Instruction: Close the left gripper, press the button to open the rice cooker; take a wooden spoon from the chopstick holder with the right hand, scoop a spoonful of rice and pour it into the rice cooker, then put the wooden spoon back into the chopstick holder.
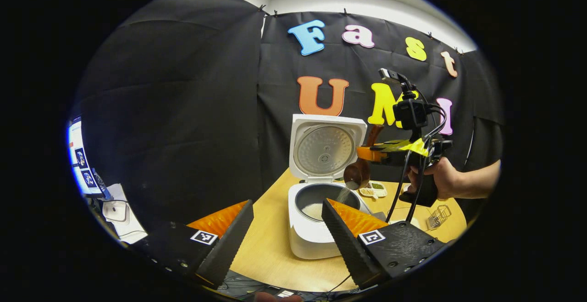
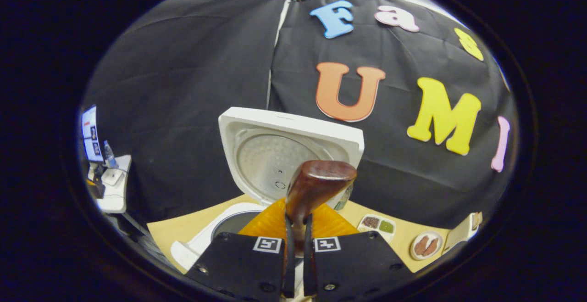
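The bench (image 1: 270,247) is a light wooden top carrying all items. The rice cooker (image 1: 312,233) stands on it at the centre of the left gripper view, lid (image 1: 326,148) raised upright at 12 o'clock above the inner pot (image 1: 321,198); a layer of rice (image 1: 314,210) lies in the pot bottom. In the right gripper view the same lid (image 2: 275,150) rises directly ahead, with the pot opening at 7 o'clock below it. The right claw (image 1: 367,154), held by a hand (image 1: 440,178), sits at 3 o'clock from the lid, above the pot rim. It is clenched on the wooden spoon (image 2: 316,187): both fingers press the handle, as the right gripper view shows. The spoon bowl (image 1: 357,174) tilts downward over the pot, and a thin stream of rice falls from it into the pot. The left claw (image 1: 286,228) is released, fingers well apart, hovering in front of the cooker. A divided dish (image 1: 373,189) lies on the bench at 3 o'clock from the cooker. A wire chopstick holder (image 1: 438,217) stands near the bench edge at 4 o'clock.
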Tool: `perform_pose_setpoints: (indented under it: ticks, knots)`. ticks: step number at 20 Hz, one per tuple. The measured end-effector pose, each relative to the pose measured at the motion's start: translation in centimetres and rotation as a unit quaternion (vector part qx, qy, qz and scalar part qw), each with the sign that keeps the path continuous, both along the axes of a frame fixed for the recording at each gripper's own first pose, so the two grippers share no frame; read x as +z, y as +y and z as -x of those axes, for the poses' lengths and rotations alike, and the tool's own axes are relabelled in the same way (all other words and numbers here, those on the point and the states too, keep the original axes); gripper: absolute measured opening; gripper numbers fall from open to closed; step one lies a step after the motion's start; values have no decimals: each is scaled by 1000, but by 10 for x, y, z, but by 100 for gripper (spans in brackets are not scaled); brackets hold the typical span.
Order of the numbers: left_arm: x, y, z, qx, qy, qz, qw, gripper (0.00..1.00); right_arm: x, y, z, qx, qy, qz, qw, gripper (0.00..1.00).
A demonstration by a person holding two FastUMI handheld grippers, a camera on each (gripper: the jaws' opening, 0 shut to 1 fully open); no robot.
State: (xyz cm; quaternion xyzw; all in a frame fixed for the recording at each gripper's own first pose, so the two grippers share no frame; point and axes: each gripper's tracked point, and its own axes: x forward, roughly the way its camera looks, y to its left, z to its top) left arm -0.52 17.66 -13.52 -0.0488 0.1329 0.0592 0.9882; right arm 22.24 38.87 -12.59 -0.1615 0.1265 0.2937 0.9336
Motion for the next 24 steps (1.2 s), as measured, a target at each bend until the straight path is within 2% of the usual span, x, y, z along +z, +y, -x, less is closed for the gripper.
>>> perform_pose_setpoints:
  ticks: [3,6,11,14,19,24]
  knots:
    - [3,-6,-1,-5,-6,-1,1000,96,6,11,13,33,-35,28,998,12]
    - [5,-5,2,-4,-10,-10,1000,96,6,10,18,41,-36,25,998,12]
    - [8,-10,6,-4,-13,-9,1000,96,22,0,25,27,-7,-17,999,12]
    - [13,-17,7,-8,-14,-11,1000,96,44,-10,30,19,11,-59,998,12]
    - [23,-33,1,-18,-22,-11,1000,96,79,-53,42,-1,55,-143,988,12]
    - [30,-64,-7,-35,-25,-5,999,96,105,-131,55,-36,44,-169,984,12]
